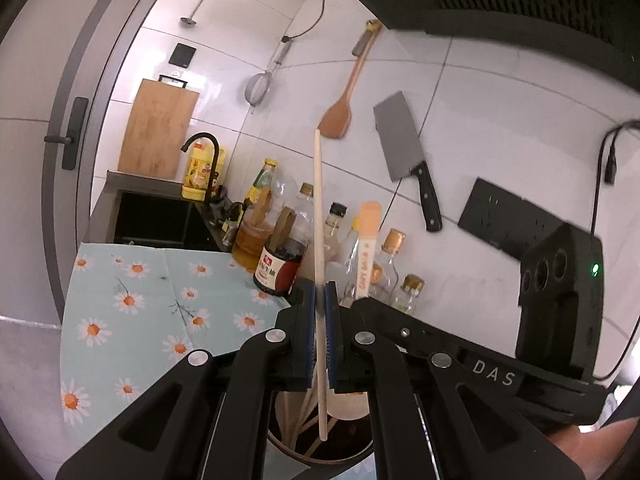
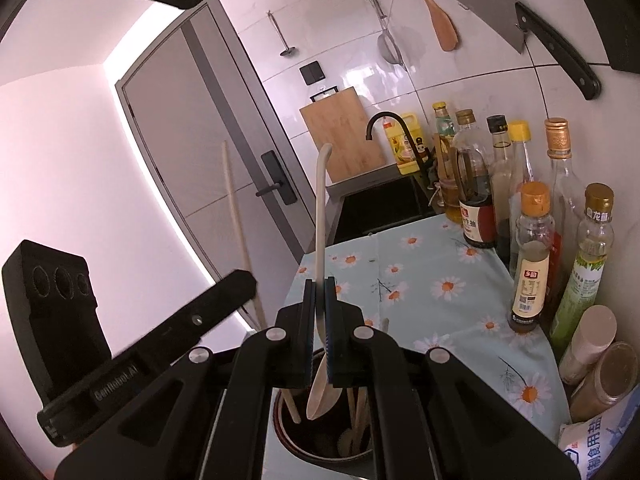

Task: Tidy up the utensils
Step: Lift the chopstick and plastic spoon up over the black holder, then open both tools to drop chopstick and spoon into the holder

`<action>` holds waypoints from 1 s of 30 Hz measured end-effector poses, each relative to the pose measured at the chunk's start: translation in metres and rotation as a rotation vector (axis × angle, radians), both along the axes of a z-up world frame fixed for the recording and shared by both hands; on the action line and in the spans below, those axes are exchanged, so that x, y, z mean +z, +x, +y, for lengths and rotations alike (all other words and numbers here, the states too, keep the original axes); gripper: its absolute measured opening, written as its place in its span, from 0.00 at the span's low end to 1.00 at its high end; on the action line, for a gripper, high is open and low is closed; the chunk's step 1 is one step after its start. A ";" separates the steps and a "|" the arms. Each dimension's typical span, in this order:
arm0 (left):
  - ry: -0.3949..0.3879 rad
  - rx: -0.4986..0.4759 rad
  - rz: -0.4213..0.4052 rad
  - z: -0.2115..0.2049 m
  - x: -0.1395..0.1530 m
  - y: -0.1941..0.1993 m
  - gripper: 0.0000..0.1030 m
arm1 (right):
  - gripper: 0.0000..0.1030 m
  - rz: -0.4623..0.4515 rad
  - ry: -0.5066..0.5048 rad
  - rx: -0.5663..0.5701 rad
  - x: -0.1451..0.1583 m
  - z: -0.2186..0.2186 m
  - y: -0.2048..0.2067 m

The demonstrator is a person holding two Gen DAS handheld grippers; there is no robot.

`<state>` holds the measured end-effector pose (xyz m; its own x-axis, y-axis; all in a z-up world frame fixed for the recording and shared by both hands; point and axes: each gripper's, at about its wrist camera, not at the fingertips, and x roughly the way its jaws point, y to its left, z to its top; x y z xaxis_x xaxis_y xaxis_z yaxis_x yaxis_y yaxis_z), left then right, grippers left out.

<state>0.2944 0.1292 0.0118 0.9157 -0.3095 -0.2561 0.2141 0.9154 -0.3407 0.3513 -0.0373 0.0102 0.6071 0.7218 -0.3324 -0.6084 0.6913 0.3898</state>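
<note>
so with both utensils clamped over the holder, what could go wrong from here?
1. Left gripper pinches the long wooden stick near its lower end; it could pivot.
2. The right gripper sits close, so its pale spoon may hit the stick.
3. The utensil holder already looks crowded; tips may catch.

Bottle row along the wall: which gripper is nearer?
Right. The right gripper hangs beside the bottle row; the left gripper sits on its far side, toward the door.
</note>
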 end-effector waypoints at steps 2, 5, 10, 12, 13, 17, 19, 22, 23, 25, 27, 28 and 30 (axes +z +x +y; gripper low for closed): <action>0.018 -0.012 0.009 -0.004 -0.004 0.001 0.04 | 0.06 0.008 -0.013 -0.004 -0.004 0.002 -0.001; -0.017 -0.020 0.049 -0.001 -0.011 0.001 0.04 | 0.06 0.031 -0.003 0.002 -0.006 0.000 -0.001; -0.025 -0.002 0.072 0.004 -0.013 -0.003 0.04 | 0.06 0.041 0.025 0.001 -0.002 -0.009 -0.004; -0.022 -0.001 0.076 0.004 -0.012 -0.006 0.04 | 0.06 0.037 0.033 -0.007 0.002 -0.014 -0.006; -0.022 -0.002 0.076 0.005 -0.012 -0.007 0.04 | 0.06 0.035 0.035 -0.008 0.003 -0.015 -0.008; -0.023 0.003 0.072 0.005 -0.010 -0.015 0.12 | 0.06 0.027 0.040 -0.012 0.010 -0.020 -0.015; -0.026 0.008 0.071 0.005 -0.008 -0.019 0.13 | 0.06 0.025 0.045 -0.012 0.013 -0.023 -0.019; -0.022 0.006 0.068 0.005 -0.004 -0.026 0.13 | 0.07 0.018 0.052 -0.011 0.018 -0.027 -0.025; -0.021 0.005 0.066 0.004 -0.003 -0.028 0.13 | 0.09 0.017 0.055 -0.007 0.020 -0.028 -0.028; -0.017 -0.002 0.068 0.003 0.000 -0.033 0.13 | 0.10 0.012 0.073 0.018 0.024 -0.032 -0.034; -0.011 -0.008 0.066 0.002 0.004 -0.041 0.13 | 0.10 0.002 0.065 0.021 0.027 -0.035 -0.041; -0.005 -0.010 0.063 0.001 0.007 -0.045 0.13 | 0.10 -0.002 0.063 0.025 0.030 -0.037 -0.044; 0.004 -0.012 0.061 0.000 0.012 -0.055 0.13 | 0.10 -0.004 0.062 0.035 0.035 -0.043 -0.052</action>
